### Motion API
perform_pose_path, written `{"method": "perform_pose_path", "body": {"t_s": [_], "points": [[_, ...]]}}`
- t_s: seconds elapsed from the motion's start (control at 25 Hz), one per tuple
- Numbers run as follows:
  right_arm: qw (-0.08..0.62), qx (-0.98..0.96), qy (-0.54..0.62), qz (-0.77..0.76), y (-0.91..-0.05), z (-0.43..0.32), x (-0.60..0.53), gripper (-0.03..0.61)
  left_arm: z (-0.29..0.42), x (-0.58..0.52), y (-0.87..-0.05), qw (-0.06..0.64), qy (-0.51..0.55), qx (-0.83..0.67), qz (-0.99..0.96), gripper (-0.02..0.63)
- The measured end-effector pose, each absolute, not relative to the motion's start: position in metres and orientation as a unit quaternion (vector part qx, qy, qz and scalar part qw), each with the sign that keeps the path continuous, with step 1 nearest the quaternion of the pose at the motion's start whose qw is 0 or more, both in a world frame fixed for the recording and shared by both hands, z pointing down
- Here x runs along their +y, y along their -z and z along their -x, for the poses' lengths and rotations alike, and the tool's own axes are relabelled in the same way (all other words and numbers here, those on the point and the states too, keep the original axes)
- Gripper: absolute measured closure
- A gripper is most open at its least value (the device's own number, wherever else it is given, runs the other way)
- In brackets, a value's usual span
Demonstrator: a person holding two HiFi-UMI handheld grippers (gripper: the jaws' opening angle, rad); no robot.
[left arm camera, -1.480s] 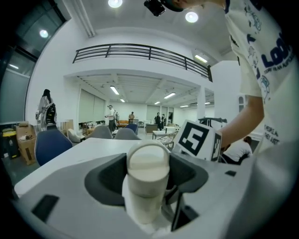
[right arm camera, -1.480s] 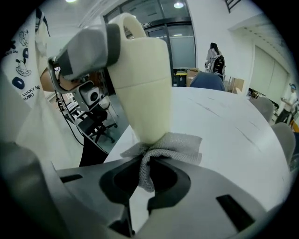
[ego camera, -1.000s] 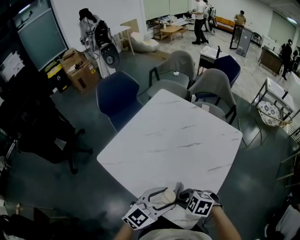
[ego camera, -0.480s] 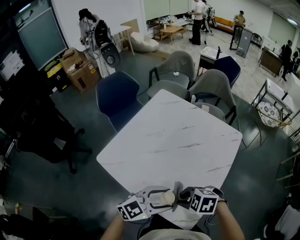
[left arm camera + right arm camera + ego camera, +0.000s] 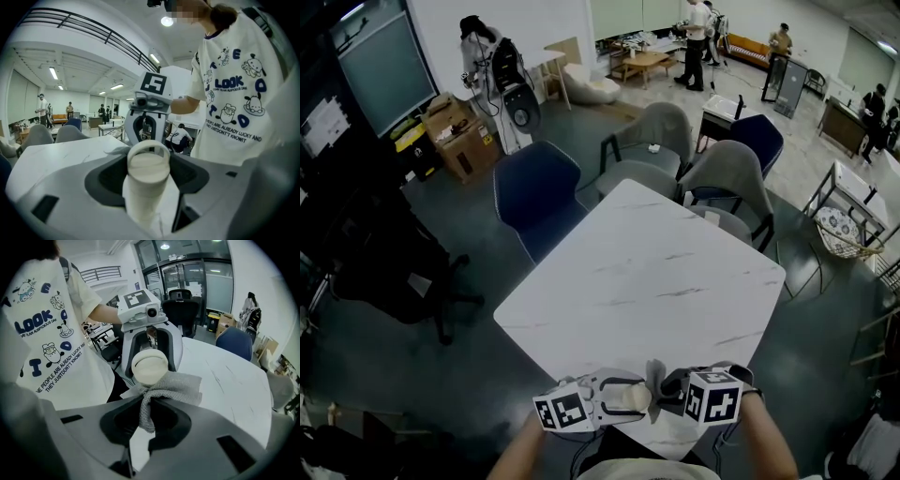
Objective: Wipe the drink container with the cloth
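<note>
My left gripper is shut on a cream drink container, held sideways over the near edge of the white marble table. In the left gripper view the container sticks out between the jaws with its round lid toward the other gripper. My right gripper is shut on a grey knitted cloth. In the right gripper view the cloth bunches between the jaws and spreads just under the container's lid end, touching it. The two grippers face each other.
Several chairs stand round the table's far sides: a blue one at the left, grey ones behind. Cardboard boxes and people stand farther back. A black office chair is at the left.
The left gripper's marker cube has swung a little to the left and lower. The right gripper shifted slightly right. Container and cloth stay together between them.
</note>
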State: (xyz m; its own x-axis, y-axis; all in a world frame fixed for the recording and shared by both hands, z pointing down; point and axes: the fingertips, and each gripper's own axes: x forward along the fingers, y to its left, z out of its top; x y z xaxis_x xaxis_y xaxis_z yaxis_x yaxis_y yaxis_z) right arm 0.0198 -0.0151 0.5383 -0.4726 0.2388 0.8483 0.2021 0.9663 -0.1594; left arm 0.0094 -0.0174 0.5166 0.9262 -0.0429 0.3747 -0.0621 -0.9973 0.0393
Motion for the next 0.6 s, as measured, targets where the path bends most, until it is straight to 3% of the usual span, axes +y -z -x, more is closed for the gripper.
{"method": "perform_pose_path", "body": {"t_s": [0.6], "points": [[0.544, -0.824, 0.016, 0.158, -0.559, -0.018, -0.019, 0.532, -0.009, -0.016, -0.515, 0.022, -0.193, -0.015, -0.981, 0.331]]}}
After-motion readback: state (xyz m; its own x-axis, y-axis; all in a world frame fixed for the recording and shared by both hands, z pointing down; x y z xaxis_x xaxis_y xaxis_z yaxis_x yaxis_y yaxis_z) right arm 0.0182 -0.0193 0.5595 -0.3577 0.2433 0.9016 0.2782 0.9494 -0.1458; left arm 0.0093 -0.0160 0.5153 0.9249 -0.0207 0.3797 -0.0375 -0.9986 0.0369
